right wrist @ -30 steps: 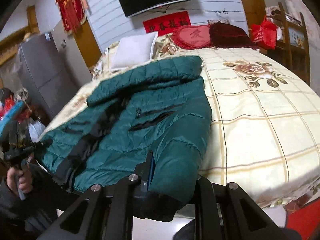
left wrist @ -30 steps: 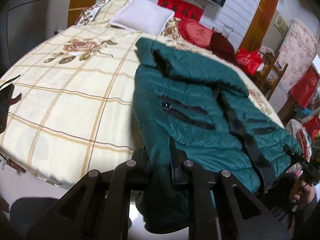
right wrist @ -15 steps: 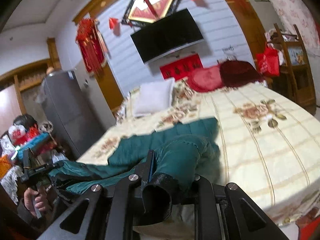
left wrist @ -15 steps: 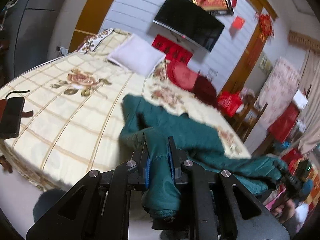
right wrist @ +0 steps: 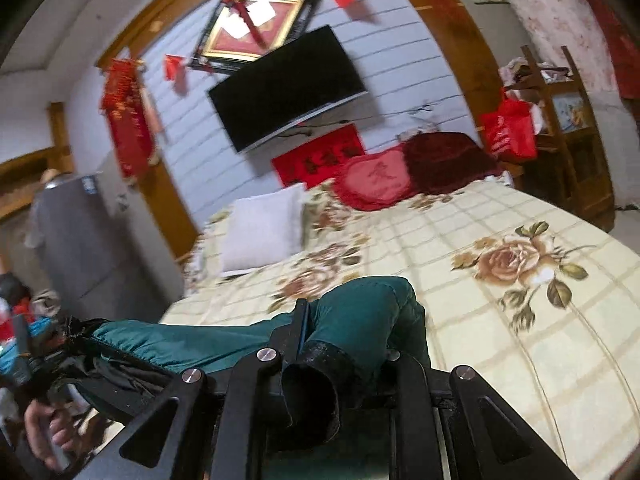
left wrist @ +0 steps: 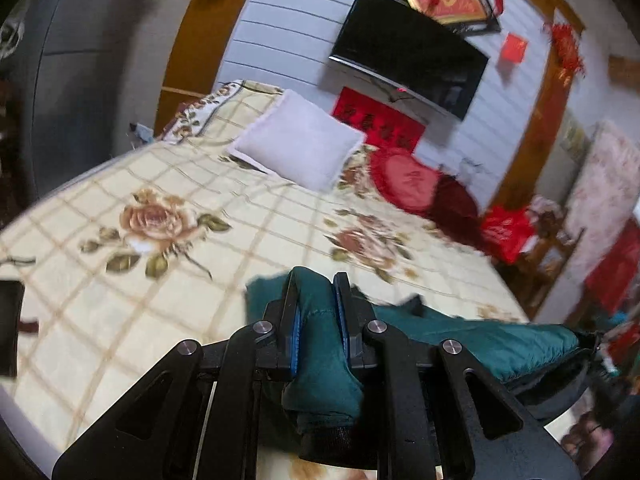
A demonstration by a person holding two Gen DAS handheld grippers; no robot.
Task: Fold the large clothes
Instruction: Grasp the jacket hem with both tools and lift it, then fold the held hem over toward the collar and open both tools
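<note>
A dark green quilted jacket (left wrist: 492,340) is lifted off the bed and stretched between my two grippers. My left gripper (left wrist: 316,296) is shut on one green sleeve end with a black cuff (left wrist: 332,440) hanging below the jaws. In the right wrist view my right gripper (right wrist: 344,328) is shut on the other sleeve of the jacket (right wrist: 360,312), its black cuff (right wrist: 316,384) drooping toward the camera. The jacket body (right wrist: 180,340) sags between the two hands above the bed's near edge.
The bed (left wrist: 160,280) has a cream checked cover with rose prints. A white pillow (left wrist: 298,146) and red cushions (left wrist: 408,180) lie at its head. A black phone (left wrist: 10,326) lies at the bed's left edge. A wooden shelf (right wrist: 560,128) stands beside the bed.
The jacket lay spread flat on the bed a second ago. Both grippers have risen and pulled back, lifting it by the sleeves so most of the bed cover now shows.
</note>
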